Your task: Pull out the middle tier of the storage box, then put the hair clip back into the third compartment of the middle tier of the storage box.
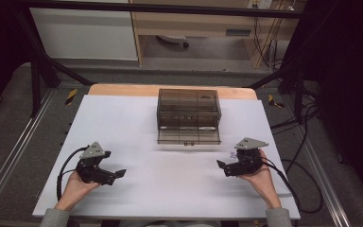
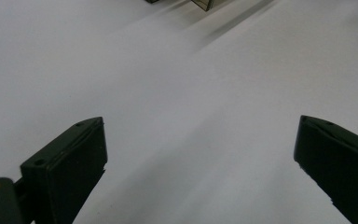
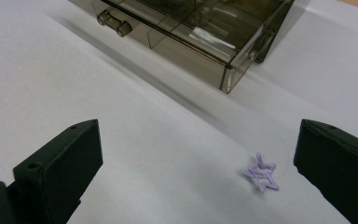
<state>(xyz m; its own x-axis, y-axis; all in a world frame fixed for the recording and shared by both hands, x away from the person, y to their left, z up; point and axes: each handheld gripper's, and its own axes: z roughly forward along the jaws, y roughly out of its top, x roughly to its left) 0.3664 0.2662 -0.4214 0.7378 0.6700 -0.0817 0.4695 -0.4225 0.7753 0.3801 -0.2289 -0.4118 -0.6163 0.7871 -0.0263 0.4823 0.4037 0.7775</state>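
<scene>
Black jaws standing wide apart on both tools, gripping nothing. Left gripper point(image 1: 119, 173) resting low over the white table sheet point(image 1: 170, 189) at the near left, held in the person's left hand point(image 1: 75, 185), cable looping out beside it. Right gripper point(image 1: 221, 165) sitting at the near right in the right hand point(image 1: 260, 176), jaws pointing inward toward the middle. Seen along the left gripper's jaws point(image 2: 200, 154): bare white sheet point(image 2: 177, 93) between them. Seen along the right gripper's jaws point(image 3: 198, 154): small lilac star-shaped piece point(image 3: 261, 173) lying flat on the sheet, just inside the jaw at that view's right but apart from it (untouched by either jaw), a thin pale thread curving off it. From above, same lilac piece point(image 1: 232, 154) showing as a faint speck just beyond the right gripper. Farther off, smoky translucent plastic drawer box point(image 1: 189, 109) sitting at the table's far middle, its shallow drawer point(image 1: 188, 136) pulled out toward the person. Drawer front point(image 3: 168, 44) carrying two small round knobs point(image 3: 114, 23), divided compartments showing through the tinted walls. Star piece lying well short of the drawer's near corner.
</scene>
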